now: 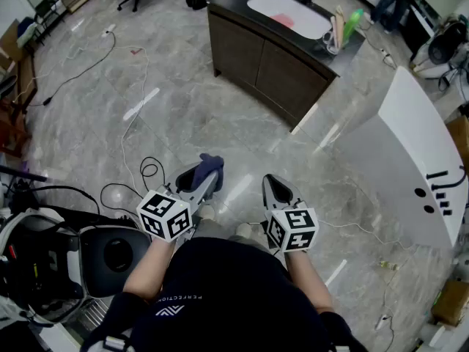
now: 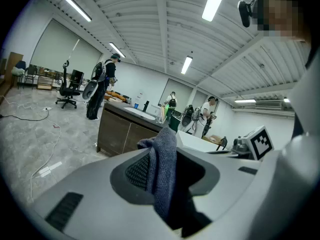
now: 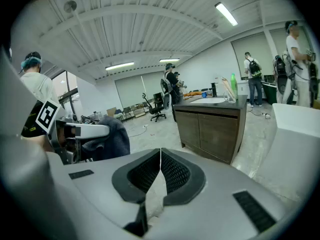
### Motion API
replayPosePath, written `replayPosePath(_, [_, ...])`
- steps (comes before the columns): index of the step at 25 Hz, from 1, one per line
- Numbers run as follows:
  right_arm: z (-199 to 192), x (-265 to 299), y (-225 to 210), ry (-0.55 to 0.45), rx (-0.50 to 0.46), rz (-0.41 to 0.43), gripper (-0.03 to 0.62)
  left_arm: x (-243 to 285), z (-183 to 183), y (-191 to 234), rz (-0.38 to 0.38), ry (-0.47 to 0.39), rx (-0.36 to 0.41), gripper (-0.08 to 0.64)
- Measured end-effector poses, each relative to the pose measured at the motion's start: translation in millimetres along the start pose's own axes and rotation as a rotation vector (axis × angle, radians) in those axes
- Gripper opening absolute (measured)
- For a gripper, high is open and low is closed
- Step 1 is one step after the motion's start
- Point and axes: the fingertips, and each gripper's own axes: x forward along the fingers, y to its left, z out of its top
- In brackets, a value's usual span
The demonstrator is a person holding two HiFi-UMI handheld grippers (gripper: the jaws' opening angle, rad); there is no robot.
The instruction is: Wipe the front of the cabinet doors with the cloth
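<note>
"Where was the cloth at that point?"

"Clamped in my left gripper (image 1: pixel 202 182). The cloth (image 2: pixel 161 170) stood up between the jaws as a bunched fold, with a tail hanging below them. My right gripper (image 3: pixel 160 159) was pressed together on nothing, held just beside the left one in front of me."

"And the cabinet doors?"

"The cabinet doors (image 1: pixel 258 63) were well apart from me, across the floor (image 1: pixel 183 86), and the cloth was nowhere near them. I judged the wiping had not begun, since I had the walk over to do first."

"So what could have gone wrong?"

"Three things, I thought. Loose cables (image 1: pixel 135 134) lay on the floor ahead of me and to the left, and with both hands full I could have caught a foot in one. The white panel (image 1: pixel 410 134) stood near the cabinet's right end, so a wide approach from that side might have bumped it. And the cloth was gripped by a narrow fold. Pressed flat against a door, I reckoned it could drag out of the jaws. The hard gripper tips could also have reached the wood before the fabric and scuffed it. I'd have needed to lead with the bunched part."
</note>
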Motion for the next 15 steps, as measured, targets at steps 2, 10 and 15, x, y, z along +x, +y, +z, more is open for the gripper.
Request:
replayPosePath(2, [-4.9, -8.5, -1.4, 0.0, 0.002, 0.0, 0.037, -0.4, -3.6, -9.1, -0.005, 0.0, -0.001, 0.124])
replayPosePath(10, [-13.3, -31.1, -23.1, 0.0, -0.004, 0.025, 0.038, 8.8, -15.1, -40.1, 0.014, -0.004, 0.001, 0.124])
replayPosePath(15, [-15.4, -36.9, -22.6, -0.025, 0.04, 0.056, 0.038, 0.9, -23.5, -46.4, 0.037, 0.016, -0.002, 0.126])
